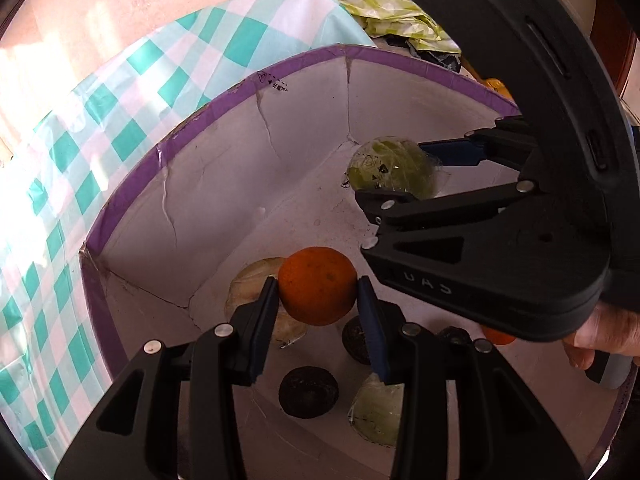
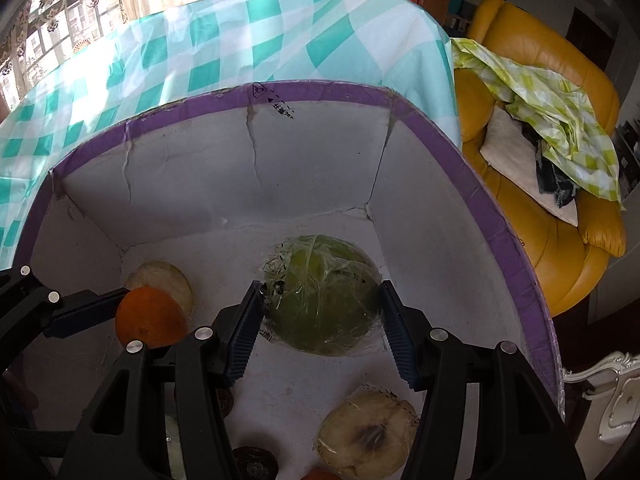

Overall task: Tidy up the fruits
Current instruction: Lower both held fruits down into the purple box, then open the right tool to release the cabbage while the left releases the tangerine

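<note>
A: Left to right, pls. What's far left?

B: Teal-checked cloth (image 2: 208, 40) over the table, w/ the purple-rimmed box (image 2: 320, 92) sitting on it, white inside.

A: Left gripper?

B: Left gripper (image 1: 318, 294) is inside the box, jaws clamped on the orange (image 1: 317, 285), held up off the floor. A pale wrapped fruit (image 1: 250, 276) lies just behind it, near the left wall.

A: Below that?

B: Dark round fruit (image 1: 309, 391) on the box floor, another wrapped pale green one (image 1: 378, 412) to its right.

A: Right side?

B: Right gripper (image 2: 320, 312), jaws pressed vs. both sides of the wrapped green fruit (image 2: 320, 296), near the far right corner. A yellowish wrapped fruit (image 2: 366, 436) lies nearer. Yellow armchair (image 2: 560, 240) beyond the box's right wall.
</note>
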The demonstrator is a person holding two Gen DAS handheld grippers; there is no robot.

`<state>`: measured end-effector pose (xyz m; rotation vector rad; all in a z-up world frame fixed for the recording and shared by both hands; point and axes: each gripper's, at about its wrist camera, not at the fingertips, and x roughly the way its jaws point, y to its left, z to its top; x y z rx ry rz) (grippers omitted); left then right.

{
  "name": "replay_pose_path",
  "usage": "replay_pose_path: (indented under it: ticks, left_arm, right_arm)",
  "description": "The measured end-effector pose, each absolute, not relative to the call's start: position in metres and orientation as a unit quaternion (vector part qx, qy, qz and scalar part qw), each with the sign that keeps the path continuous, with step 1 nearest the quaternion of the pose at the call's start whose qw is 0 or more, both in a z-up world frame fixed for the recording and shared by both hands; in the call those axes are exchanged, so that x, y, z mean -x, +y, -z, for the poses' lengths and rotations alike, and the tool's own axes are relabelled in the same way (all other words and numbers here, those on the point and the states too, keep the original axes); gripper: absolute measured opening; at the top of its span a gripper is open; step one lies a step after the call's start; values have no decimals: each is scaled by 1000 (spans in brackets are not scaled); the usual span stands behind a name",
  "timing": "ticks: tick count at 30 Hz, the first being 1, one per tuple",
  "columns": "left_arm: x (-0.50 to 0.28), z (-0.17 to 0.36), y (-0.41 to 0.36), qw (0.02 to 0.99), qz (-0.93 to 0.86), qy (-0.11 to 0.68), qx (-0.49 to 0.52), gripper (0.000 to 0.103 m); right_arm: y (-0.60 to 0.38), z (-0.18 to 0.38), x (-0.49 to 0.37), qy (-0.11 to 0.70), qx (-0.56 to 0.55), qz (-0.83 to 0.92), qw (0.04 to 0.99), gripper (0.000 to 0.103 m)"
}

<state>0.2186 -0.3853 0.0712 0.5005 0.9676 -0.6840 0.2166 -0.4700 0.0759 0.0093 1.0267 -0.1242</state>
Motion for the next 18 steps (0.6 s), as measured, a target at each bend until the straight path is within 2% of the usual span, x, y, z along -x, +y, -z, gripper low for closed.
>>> replay_pose_path:
  ticks: [9,18]
  left_arm:
    - [-237,-57,-384,758,319,526,-215,40]
    - [-241,-52,-386,744,319,543,-223,40]
  right_arm:
    - [-466,-49,-225,542,22,64,838,57]
    - [-462,-47,-225,542,32,65,837,58]
